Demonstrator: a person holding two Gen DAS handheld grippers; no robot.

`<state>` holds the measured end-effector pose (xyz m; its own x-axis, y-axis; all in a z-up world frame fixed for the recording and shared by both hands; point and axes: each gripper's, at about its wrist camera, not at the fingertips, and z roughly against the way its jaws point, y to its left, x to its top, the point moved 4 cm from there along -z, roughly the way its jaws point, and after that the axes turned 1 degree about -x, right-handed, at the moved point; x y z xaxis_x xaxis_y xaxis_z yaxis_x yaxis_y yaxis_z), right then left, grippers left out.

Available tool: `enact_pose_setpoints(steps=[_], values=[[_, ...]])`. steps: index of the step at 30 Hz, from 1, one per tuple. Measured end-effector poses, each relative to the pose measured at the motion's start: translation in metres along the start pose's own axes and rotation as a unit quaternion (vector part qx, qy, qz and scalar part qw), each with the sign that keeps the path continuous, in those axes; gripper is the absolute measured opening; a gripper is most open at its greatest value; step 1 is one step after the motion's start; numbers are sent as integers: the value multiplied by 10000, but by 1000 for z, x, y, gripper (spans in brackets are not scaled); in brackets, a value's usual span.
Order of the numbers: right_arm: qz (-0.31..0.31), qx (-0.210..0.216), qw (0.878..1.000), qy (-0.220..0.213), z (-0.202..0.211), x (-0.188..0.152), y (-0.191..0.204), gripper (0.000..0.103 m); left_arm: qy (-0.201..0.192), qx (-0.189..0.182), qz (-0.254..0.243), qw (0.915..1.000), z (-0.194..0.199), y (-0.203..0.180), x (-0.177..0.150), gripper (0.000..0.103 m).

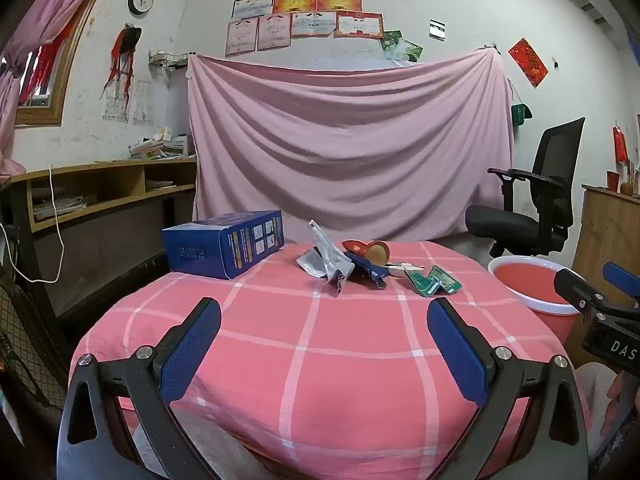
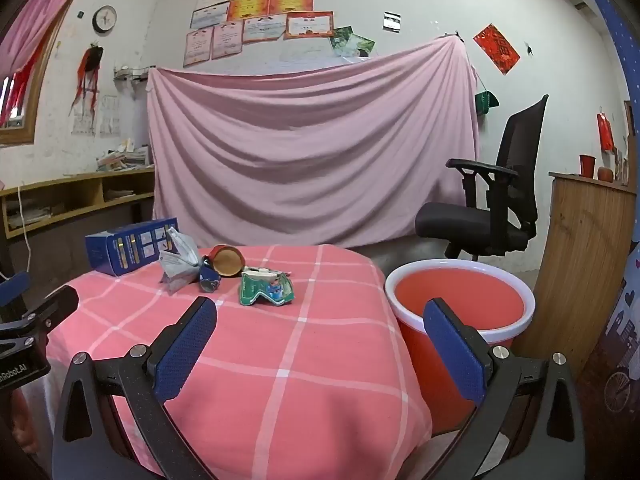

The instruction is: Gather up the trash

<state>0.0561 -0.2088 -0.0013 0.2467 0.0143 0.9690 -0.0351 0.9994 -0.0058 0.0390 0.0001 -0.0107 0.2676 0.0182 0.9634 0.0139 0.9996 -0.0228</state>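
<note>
- Hovering both claws, left claw (image 1: 324,332) and right claw (image 2: 320,332), spread wide, empty, short of trash pile (image 2: 232,276) on bench (image 2: 280,360).
- Starting pickup; probably needing reach to green wrapper (image 2: 266,290), then carrying to red bin (image 2: 460,300) beside bench.

Ahead of the left gripper's fingers (image 1: 192,344) the table (image 1: 320,360) carries a box (image 1: 224,242) at the far left. To the right of it, beyond the gap between the fingers, the wrappers (image 1: 326,264) lie together in a small heap. The bucket (image 2: 460,296) stands on the floor beside the table, behind the right gripper's outer finger (image 2: 454,350). A chair (image 2: 492,208) stands farther behind it.
</note>
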Motion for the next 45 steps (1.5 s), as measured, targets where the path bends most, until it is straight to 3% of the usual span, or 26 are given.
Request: enact_pose_setpoints(steps=[45], values=[[79,100,9999,-31,-1,-2,5,103,-72,-53,37,10000,-2,-1,-2,101]])
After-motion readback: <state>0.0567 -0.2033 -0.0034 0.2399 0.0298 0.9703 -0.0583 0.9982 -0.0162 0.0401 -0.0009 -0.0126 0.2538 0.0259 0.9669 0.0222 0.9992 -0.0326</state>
